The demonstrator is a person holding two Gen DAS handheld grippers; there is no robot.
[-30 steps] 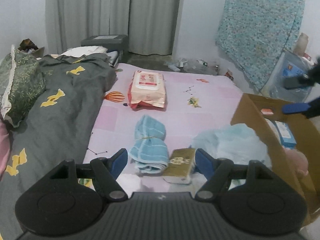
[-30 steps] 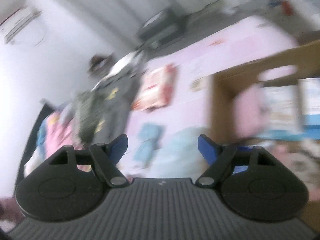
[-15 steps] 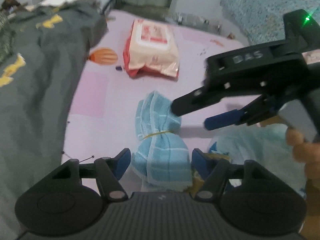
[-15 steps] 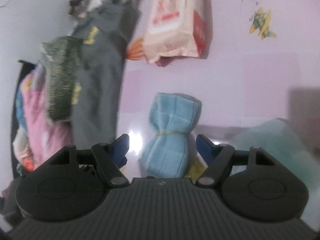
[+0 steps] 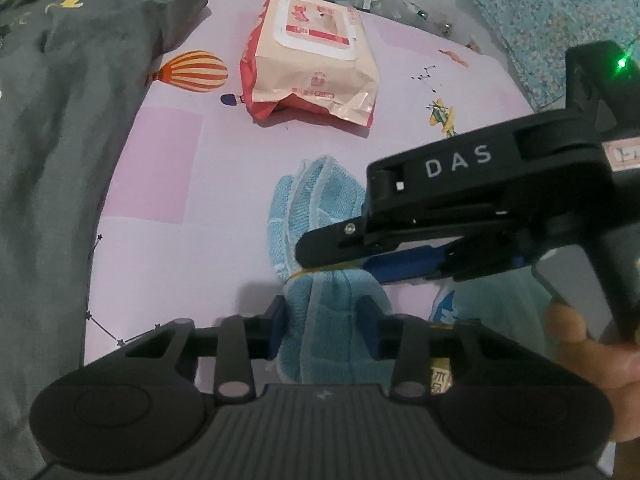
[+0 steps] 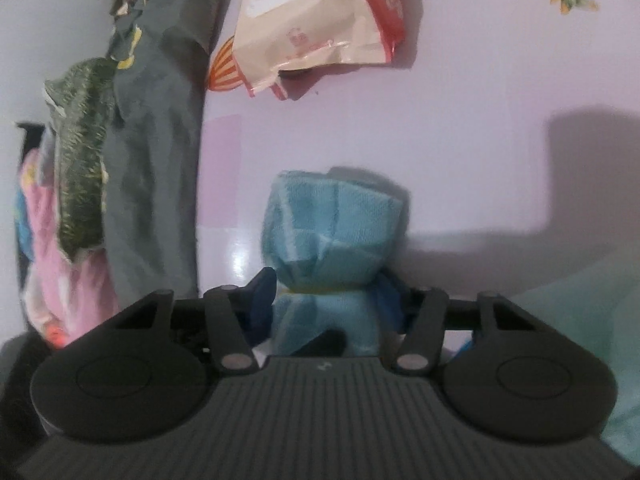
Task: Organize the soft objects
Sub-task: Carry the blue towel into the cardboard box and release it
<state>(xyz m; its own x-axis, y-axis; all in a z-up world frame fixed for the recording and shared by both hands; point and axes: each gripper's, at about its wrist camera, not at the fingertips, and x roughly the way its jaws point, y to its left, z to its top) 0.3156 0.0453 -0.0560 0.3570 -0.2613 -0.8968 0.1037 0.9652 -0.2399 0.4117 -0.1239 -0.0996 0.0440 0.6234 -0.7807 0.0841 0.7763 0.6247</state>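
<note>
"DAS" is read on the right gripper (image 5: 340,258). The rolled light-blue towel bundle (image 5: 320,240) is pinched by both it and the left gripper (image 5: 322,330), jaws just closed in; pink bedsheet (image 5: 168,184) lies bare on the left.

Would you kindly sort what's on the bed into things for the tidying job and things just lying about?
For the job:
- blue towel bundle, both claws closing onto it: left claw, right claw
- wipes pack

Lying about:
- grey blanket
- green patterned pillow
</note>
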